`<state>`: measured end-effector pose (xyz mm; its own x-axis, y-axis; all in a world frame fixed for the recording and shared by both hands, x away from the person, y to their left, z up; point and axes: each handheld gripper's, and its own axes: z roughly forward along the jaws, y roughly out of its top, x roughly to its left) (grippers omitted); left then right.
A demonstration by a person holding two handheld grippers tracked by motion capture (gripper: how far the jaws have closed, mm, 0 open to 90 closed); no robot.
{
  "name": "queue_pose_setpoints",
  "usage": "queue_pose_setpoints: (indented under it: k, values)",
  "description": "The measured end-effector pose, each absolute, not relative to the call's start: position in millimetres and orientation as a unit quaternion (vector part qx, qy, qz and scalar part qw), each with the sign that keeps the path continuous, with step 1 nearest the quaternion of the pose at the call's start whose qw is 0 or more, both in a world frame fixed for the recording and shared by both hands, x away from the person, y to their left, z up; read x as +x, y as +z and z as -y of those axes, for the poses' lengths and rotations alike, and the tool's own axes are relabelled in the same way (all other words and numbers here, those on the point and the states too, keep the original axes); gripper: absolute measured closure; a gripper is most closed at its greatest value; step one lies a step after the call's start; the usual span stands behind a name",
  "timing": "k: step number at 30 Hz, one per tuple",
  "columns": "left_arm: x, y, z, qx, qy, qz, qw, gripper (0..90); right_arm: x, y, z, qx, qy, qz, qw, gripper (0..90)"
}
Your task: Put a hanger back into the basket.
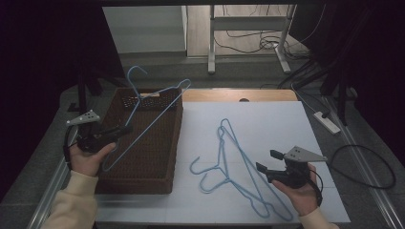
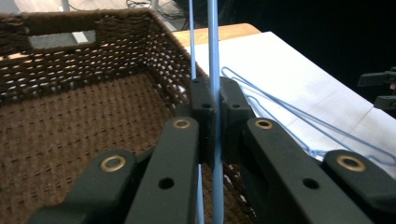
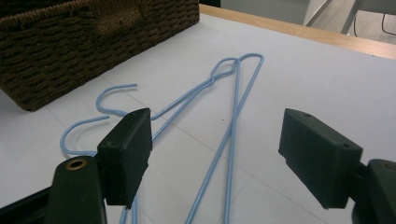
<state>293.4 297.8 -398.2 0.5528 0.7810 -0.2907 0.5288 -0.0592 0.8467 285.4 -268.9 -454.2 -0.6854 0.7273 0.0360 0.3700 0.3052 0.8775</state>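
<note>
The held blue wire hanger [image 1: 153,107] sits tilted over the brown woven basket [image 1: 143,183], its hook up past the far rim and its lower corner down near your left hand, with nothing under it but the basket floor. Your left tool [image 1: 125,129] is clamped on one wire of that hanger; in the left gripper view the pads [image 2: 204,105] are pinched tight on the blue wire [image 2: 214,56], which runs straight up between them. Basket sits at the left side of the white worktop [image 1: 272,124], long side running away from you. Two more blue hangers [image 1: 234,162] lie flat on the worktop just right of the basket, overlapping, hooks pointing toward the basket. Your right tool [image 1: 266,161] is spread wide and holds nothing, hovering just right of that pair; in the right gripper view its jaws frame the hangers' long wires [image 3: 233,107] without touching them.
</note>
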Motion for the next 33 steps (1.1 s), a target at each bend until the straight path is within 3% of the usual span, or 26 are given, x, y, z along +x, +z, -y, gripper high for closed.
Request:
queue_pose_setpoints:
  k: [19, 33]
  values:
    - [303, -415, -325, 0.723, 0.118, -0.486, 0.476, 86.4, 288, -459, 267, 0.35, 0.461, -0.794, 0.186, 26.1]
    - [319, -438, -323, 0.749, 0.1, -0.506, 0.416, 86.4, 290, -460, 272, 0.361, 0.456, -0.792, 0.185, 26.0]
